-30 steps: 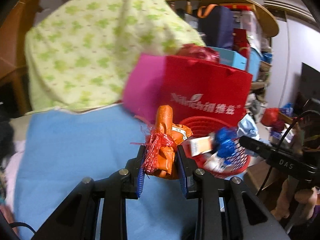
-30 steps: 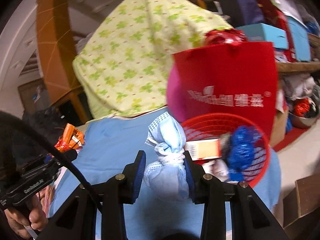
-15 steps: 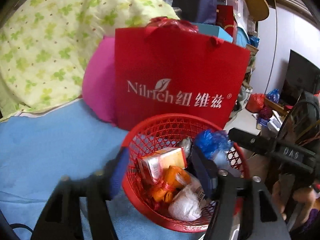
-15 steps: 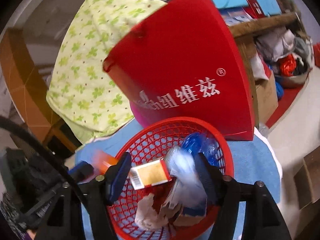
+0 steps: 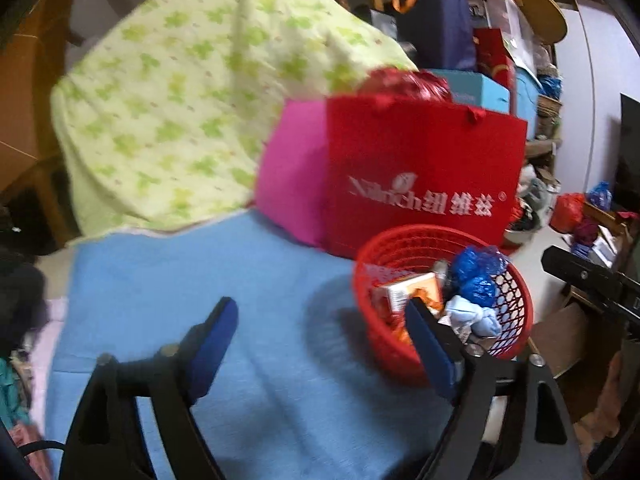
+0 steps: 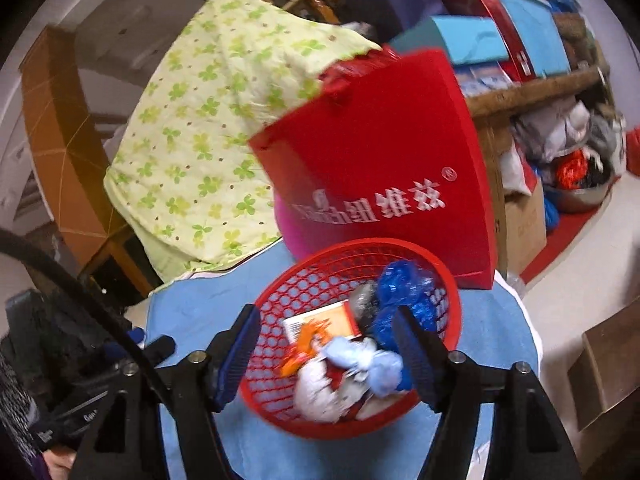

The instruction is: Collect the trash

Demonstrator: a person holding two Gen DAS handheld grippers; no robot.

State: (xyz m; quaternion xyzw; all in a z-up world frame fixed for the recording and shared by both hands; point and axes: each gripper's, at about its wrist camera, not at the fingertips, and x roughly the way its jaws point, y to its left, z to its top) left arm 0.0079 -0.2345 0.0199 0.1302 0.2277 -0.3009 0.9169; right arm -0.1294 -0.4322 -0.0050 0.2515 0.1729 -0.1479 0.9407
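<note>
A red mesh basket (image 5: 384, 264) (image 6: 444, 280) stands on a blue cloth (image 5: 200, 280) (image 6: 192, 312). It holds trash: a blue crumpled bag (image 5: 478, 272) (image 6: 404, 280), an orange-and-white box (image 5: 404, 288) (image 6: 320, 320), an orange wrapper (image 6: 304, 348), a light blue mask bundle (image 5: 476, 318) (image 6: 376, 360) and a white wad (image 6: 316, 392). My left gripper (image 5: 320, 344) is open and empty, over the cloth left of the basket. My right gripper (image 6: 326, 354) is open and empty, just above the basket.
A red paper bag (image 5: 424, 176) (image 6: 384, 168) and a pink one (image 5: 292, 168) stand behind the basket. A green-patterned quilt (image 5: 192, 100) (image 6: 208, 128) lies at the back left. Boxes and clutter (image 6: 552, 152) fill the right side.
Both grippers opened and dropped their loads into the basket: the left the orange wrapper, the right the light blue mask bundle. The left gripper has since drawn back to the left.
</note>
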